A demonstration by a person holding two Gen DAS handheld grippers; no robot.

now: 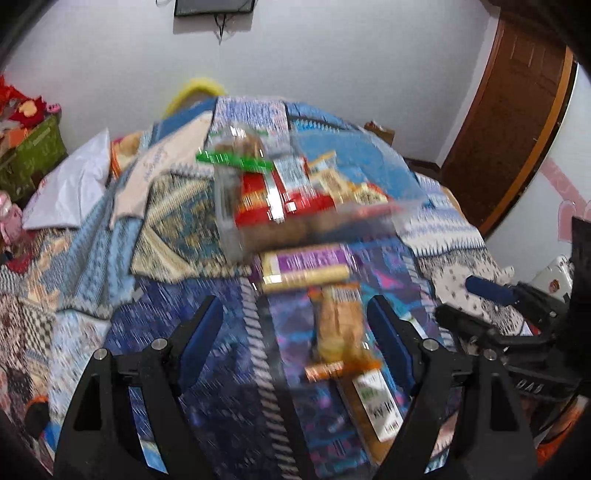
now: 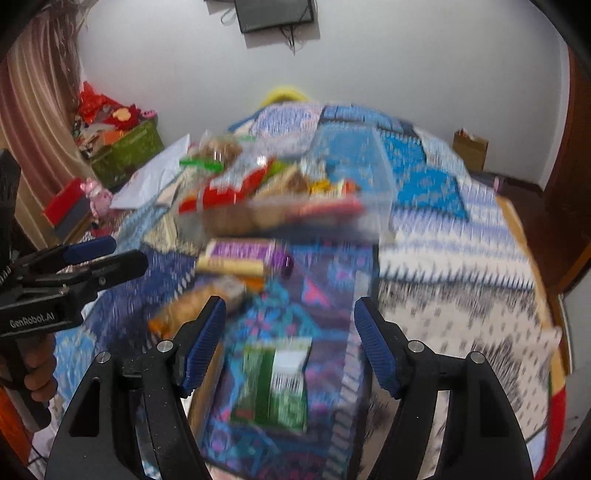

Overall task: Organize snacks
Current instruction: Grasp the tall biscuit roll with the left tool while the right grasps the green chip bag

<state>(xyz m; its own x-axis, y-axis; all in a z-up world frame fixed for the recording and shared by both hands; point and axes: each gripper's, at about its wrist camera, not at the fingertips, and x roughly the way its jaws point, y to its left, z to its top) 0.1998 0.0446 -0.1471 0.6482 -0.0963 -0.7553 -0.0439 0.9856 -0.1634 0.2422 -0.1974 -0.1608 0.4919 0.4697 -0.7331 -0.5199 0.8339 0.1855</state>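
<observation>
Both grippers have their jaws apart and nothing is between the pads. Starting at the left, the left gripper [image 1: 295,332] hangs over the patterned bed cover [image 1: 166,332], and an orange snack packet [image 1: 338,325] lies just inside its right finger, a little beyond the tips; its long axis runs from near to far, almost along the line of the fingers. Farther away a purple and cream packet [image 1: 306,267] lies across, from left to right, and behind it stands a clear box [image 1: 295,206] already full of red, green and yellow snacks. To the right, the right gripper [image 2: 290,343] is over a green packet [image 2: 275,384], which lies flat between its two fingers and nearer than the tips, with the long axis again near to far. I judge that the right gripper is the nearer one to the green packet and the left one to the orange packet, and each must come down and a bit forward or back before it can close across the short side. The pictures are blurred, so small details cannot be read. All of this lies on a bed with blue, purple and white covers; a white pillow [image 1: 70,188] and a green box [image 1: 29,155] are at the far left, a white wall with a dark screen [image 2: 275,14] is behind, and a brown wooden door [image 1: 513,122] is at the right.
</observation>
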